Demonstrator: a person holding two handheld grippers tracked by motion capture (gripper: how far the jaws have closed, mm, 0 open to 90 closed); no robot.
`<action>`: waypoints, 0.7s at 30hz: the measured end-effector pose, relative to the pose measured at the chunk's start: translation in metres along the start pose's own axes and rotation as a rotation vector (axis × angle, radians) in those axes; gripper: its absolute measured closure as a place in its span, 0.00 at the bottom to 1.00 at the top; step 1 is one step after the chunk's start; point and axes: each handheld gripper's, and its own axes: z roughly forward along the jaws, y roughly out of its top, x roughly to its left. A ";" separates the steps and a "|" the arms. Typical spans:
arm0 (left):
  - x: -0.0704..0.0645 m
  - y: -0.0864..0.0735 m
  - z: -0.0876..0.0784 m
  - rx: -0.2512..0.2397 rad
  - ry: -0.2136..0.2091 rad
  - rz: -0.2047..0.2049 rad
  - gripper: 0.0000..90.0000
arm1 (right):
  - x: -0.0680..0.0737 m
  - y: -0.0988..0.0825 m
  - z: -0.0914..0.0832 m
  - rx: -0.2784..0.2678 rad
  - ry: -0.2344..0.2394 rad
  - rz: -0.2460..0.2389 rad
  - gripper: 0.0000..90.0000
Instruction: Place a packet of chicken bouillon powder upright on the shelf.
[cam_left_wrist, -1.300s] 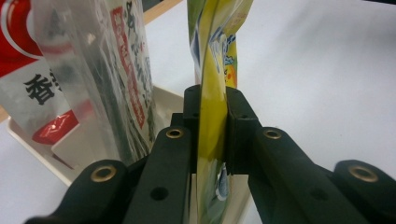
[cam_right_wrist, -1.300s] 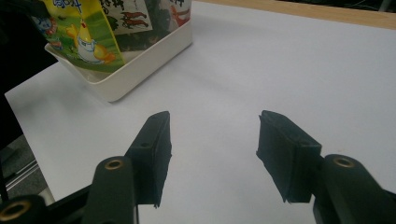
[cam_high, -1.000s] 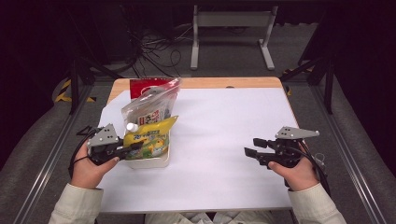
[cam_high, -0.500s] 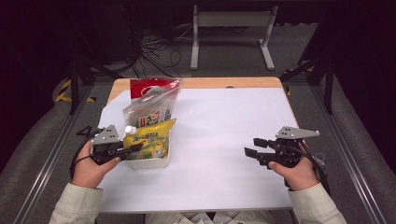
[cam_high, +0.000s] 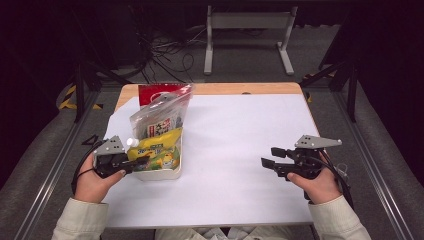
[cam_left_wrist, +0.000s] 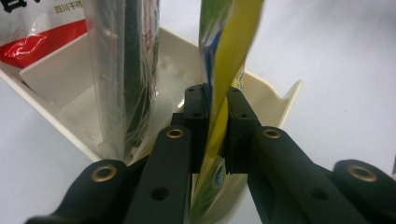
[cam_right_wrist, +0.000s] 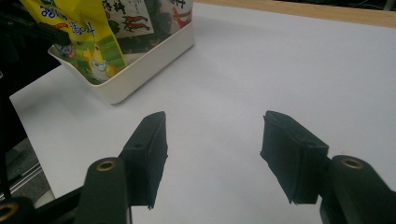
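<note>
Chinese characters "四川" stand on the red-and-white packet (cam_left_wrist: 42, 28).

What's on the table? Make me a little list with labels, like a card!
table: white top
bin: cream plastic bin at the table's left side
yellow packet: yellow snack packet standing in the bin
clear packet: clear packet with dark contents, behind the yellow one
red packet: red packet at the far end
left gripper: left gripper pinching the yellow packet
right gripper: right gripper open, above bare table
</note>
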 end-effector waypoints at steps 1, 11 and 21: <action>0.000 -0.001 0.000 -0.001 -0.010 -0.019 0.89 | 0.000 0.000 0.000 -0.001 0.001 -0.002 0.44; -0.009 -0.009 -0.023 -0.090 0.083 -0.090 0.23 | -0.004 0.003 -0.004 -0.024 -0.011 -0.029 0.36; -0.016 -0.025 -0.032 -0.097 0.120 -0.089 0.14 | -0.012 -0.001 -0.016 -0.045 -0.041 -0.050 0.32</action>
